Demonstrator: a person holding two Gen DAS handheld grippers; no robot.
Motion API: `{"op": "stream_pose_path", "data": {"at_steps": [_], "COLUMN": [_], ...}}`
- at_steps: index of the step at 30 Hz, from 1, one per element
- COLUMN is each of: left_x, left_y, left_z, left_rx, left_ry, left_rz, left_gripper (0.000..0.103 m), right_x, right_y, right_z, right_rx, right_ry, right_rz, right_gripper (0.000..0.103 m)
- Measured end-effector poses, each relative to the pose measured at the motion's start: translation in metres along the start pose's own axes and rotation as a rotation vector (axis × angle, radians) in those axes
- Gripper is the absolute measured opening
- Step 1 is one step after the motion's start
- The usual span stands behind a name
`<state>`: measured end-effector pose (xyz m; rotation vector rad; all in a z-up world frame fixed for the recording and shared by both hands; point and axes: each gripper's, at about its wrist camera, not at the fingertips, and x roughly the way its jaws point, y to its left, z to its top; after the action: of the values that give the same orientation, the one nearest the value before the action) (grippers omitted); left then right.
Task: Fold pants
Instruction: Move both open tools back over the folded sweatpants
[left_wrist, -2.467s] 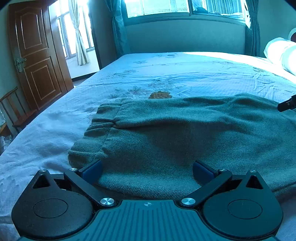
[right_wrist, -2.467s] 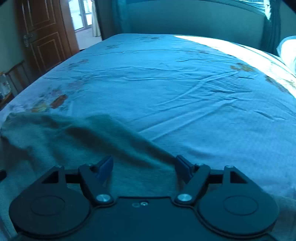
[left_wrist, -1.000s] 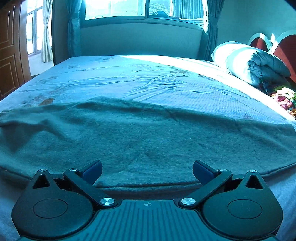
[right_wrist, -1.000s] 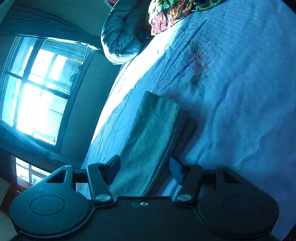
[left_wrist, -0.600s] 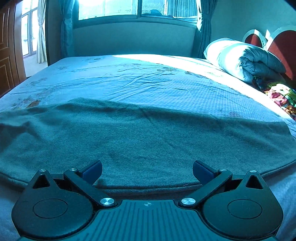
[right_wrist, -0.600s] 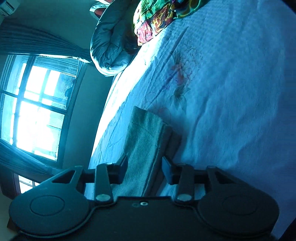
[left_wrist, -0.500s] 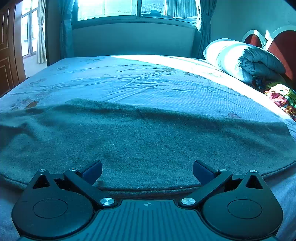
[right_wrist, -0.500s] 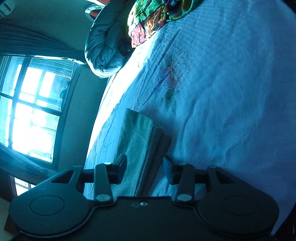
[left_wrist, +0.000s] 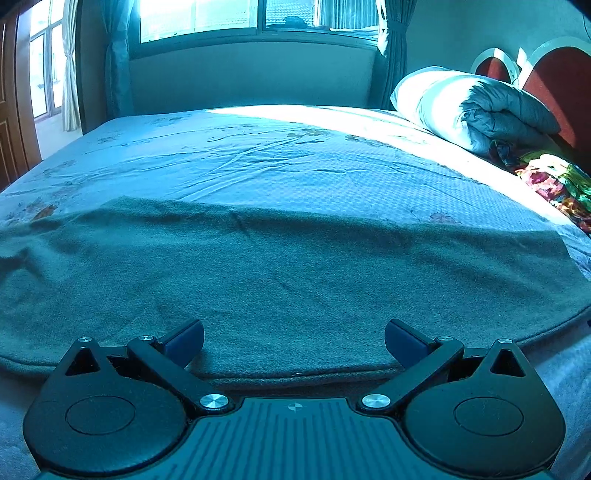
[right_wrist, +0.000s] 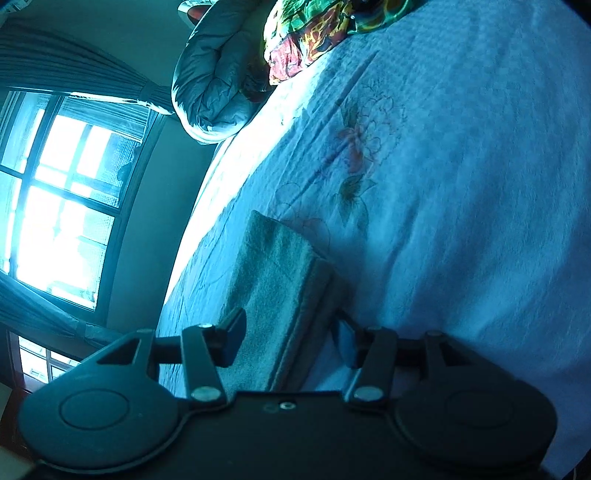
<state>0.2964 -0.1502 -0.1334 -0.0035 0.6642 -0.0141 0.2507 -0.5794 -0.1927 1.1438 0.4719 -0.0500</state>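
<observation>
The green pants (left_wrist: 280, 273) lie flat across the bed, folded lengthwise, with the near edge right at my left gripper (left_wrist: 294, 338). The left gripper is open and empty, its fingers above the near edge of the cloth. In the right wrist view, which is rolled sideways, the layered cuff end of the pants (right_wrist: 280, 280) runs between the fingers of my right gripper (right_wrist: 288, 341). The right jaws stand partly closed on either side of the cloth edge, with a gap still visible beside it.
The bed has a light floral sheet (left_wrist: 295, 155). A rolled grey-white quilt (left_wrist: 472, 107) and a colourful cloth (left_wrist: 554, 184) lie at the headboard end. A window (left_wrist: 229, 14) and curtains are behind the bed. A wooden door (left_wrist: 11, 110) is at far left.
The right gripper moved to the cuff end, rolled sideways, and its jaws narrowed around the cloth edge. The left gripper shifted from the waistband side to the middle of the long edge, staying open.
</observation>
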Motion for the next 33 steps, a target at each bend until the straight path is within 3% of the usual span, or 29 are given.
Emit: {"op": "stream_pose_path", "data": {"at_steps": [1,4,7,14,33], "left_x": [0.000,0.002,0.003,0.006,0.008], "left_y": [-0.003,-0.008,-0.015,-0.035,-0.037], "left_z": [0.000,-0.001,-0.005,-0.013,-0.022], "left_rx": [0.004,-0.006,-0.009,0.026,0.028], "left_ry": [0.000,0.009,0.013,0.022,0.025], "left_rz": [0.000,-0.009,-0.020,0.000,-0.001], "left_gripper": [0.103,0.103,0.103,0.103,0.103], "right_x": [0.001,0.001,-0.001,0.000,0.002], "right_y": [-0.002,-0.010,-0.014,-0.008,-0.013], "right_z": [0.000,0.001,0.001,0.001,0.000], "right_rx": [0.010,0.050,0.068,0.024,0.053], "right_ry": [-0.002,-0.006,-0.011,0.000,-0.017], "right_rz": [0.008,-0.011,-0.006,-0.027,-0.043], "right_gripper": [0.045,0.031,0.027,0.028,0.027]}}
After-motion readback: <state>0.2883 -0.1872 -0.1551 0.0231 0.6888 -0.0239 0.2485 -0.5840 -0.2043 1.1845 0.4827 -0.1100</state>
